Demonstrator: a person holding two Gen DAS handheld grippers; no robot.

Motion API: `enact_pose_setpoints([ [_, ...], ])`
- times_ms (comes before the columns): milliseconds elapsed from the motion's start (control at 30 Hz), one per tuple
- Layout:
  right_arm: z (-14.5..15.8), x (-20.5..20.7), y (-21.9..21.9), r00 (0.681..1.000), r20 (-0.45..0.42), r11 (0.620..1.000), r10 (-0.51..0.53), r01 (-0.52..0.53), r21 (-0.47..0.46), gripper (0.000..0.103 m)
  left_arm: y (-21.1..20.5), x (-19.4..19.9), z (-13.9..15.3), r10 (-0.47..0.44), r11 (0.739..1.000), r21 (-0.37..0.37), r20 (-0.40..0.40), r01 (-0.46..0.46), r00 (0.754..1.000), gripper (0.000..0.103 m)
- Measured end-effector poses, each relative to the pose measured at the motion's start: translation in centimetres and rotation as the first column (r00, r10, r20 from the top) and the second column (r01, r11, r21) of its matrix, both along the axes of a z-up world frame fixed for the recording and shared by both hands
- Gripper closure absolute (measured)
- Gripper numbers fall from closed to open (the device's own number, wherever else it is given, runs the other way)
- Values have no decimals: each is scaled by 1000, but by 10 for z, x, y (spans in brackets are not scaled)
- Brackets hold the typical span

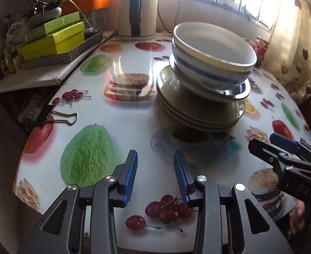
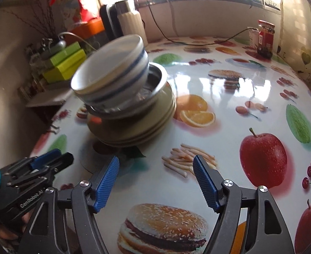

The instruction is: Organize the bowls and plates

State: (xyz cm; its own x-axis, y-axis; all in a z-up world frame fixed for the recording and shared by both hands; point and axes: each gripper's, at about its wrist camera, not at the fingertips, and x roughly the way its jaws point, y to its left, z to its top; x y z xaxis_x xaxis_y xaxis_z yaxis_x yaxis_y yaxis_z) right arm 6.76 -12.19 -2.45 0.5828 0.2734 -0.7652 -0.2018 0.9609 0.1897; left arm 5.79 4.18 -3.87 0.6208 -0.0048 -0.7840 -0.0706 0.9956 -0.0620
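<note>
A pile of dishes stands on the fruit-print table [image 1: 134, 131]: white bowls with blue bands [image 1: 210, 57] nested on a steel bowl [image 1: 237, 90], which rests on several beige plates [image 1: 189, 110]. In the right wrist view the same bowls [image 2: 111, 78] lean left over the steel bowl [image 2: 155, 78] and plates [image 2: 138, 131]. My left gripper [image 1: 155, 156] hovers short of the pile, open, nothing between its blue pads. My right gripper [image 2: 156, 165] is open wider, empty, in front of and to the right of the pile; it also shows at the right edge of the left view [image 1: 269, 144].
An electric kettle [image 1: 138, 10] stands at the back, with green boxes [image 1: 54, 40] on a side shelf to the left. A black binder clip [image 1: 47, 116] grips the tablecloth's left edge. A red-labelled jar [image 2: 265, 38] and a power cord [image 2: 197, 42] sit at the far right.
</note>
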Motion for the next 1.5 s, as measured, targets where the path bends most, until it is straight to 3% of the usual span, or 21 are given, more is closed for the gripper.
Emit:
enact_pose_setpoints([
  [133,-10,1,7,1000,-13,996,-13,12,-83,30,-3,2,-7,3,1000,6,-18,-2,1000,66],
  [400,-20,4,6,999,-25,990,-45,41,-134,23,-5,6,-12,4,1000,4,-13,-4,1000,60],
  [567,-23,5,7,997,-15,982,-72,68,-176,18,-13,7,-14,6,999,51,-7,-6,1000,57],
  [667,-24,4,8,997,-12,981,-75,72,-180,18,-15,6,-14,5,999,53,-2,-5,1000,53],
  [1500,-24,3,7,996,-6,978,-91,88,-191,16,-14,7,-15,7,999,54,2,-7,1000,51],
])
